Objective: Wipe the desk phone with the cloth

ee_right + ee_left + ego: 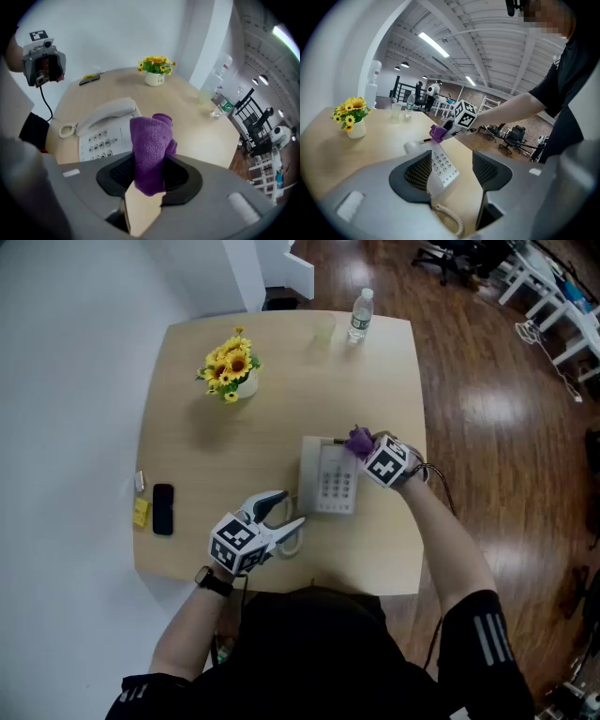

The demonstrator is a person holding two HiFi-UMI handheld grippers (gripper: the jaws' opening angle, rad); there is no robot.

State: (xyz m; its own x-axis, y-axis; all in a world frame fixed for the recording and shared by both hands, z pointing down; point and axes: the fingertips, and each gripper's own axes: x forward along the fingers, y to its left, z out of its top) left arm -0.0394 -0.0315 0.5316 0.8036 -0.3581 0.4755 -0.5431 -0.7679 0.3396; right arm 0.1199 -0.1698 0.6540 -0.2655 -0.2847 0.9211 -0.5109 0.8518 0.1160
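Observation:
A white desk phone [326, 478] lies near the table's front middle, handset along its left side and keypad facing up. My right gripper [367, 448] is shut on a purple cloth [358, 441], which hangs at the phone's far right corner. In the right gripper view the purple cloth [150, 152] sticks up between the jaws, with the phone [104, 127] just beyond. My left gripper [278, 510] stands open just left of the phone's near end, above the coiled cord [292, 542]. The left gripper view shows the phone [440, 168] between the spread jaws.
A white vase of sunflowers [231, 367] stands at the back left of the round-cornered wooden table [216, 456]. A water bottle [360, 315] and a clear cup [323, 329] sit at the far edge. A black mobile [162, 509] and yellow notes [140, 512] lie at the left edge.

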